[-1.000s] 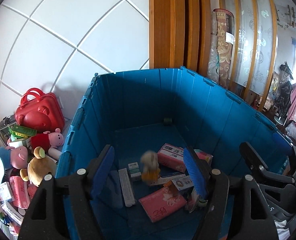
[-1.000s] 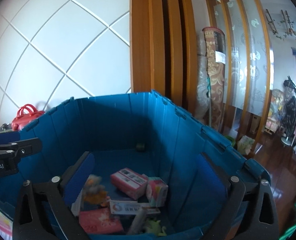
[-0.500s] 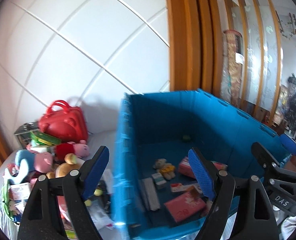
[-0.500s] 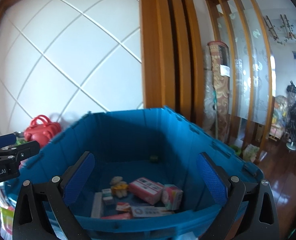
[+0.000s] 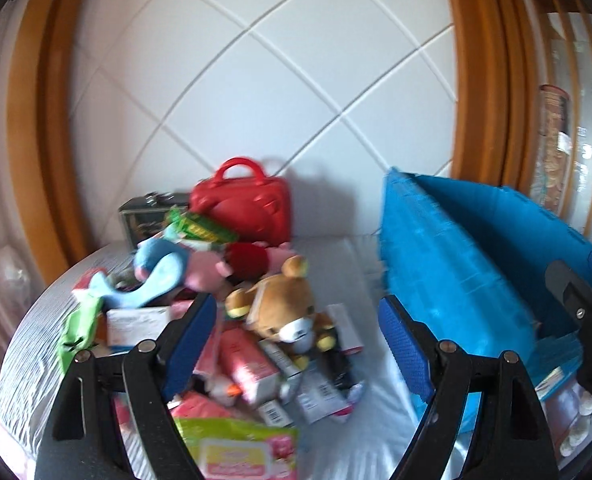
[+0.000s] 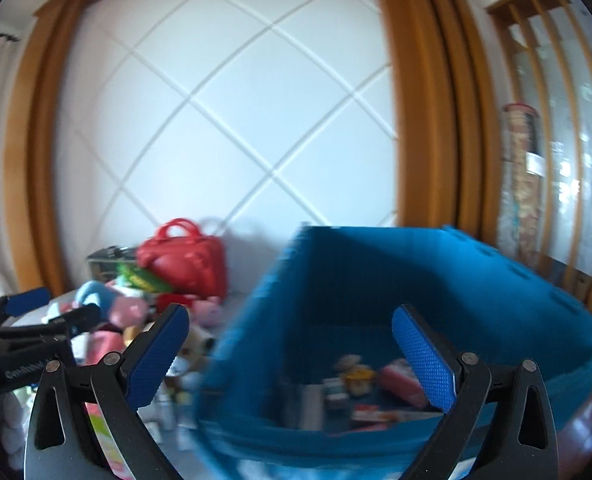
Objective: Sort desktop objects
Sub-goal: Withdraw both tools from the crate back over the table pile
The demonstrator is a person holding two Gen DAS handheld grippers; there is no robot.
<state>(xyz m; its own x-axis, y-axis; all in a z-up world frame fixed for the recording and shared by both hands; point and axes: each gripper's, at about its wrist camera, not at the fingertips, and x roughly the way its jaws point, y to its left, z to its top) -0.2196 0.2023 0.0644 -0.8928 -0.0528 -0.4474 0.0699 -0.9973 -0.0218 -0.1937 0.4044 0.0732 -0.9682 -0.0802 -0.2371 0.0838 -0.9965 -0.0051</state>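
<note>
A: Starting nearest the lens, left wrist view. The left gripper point(image 5: 300, 332) has its blue pads spread wide, nothing between them, hanging over the heap of objects on the white table point(image 5: 372, 436).

B: Right one?

A: The right gripper point(image 6: 291, 356) is spread too, jaws empty. Its view is blurred. Its left pad sits in front of the heap, its right pad in front of the blue crate point(image 6: 476, 280).

B: Contents just under the left jaws?

A: A green and pink packet point(image 5: 235, 452) at the bottom edge, then pink packs and small boxes lying crosswise. Labels too small to read. A brown bear plush point(image 5: 283, 304) lies on top of them, face down toward the camera.

B: Further back?

A: A blue whale plush point(image 5: 155, 276) and a pink pig plush point(image 5: 231, 262) touching it, then a green packet, a dark tin point(image 5: 143, 216), and a red handbag point(image 5: 243, 204) upright against the white panelled wall.

B: Crate position?

A: Right of the heap, on the same table, apart from the bear. Right wrist view shows small boxes and a small yellow plush point(image 6: 356, 372) on its floor.
</note>
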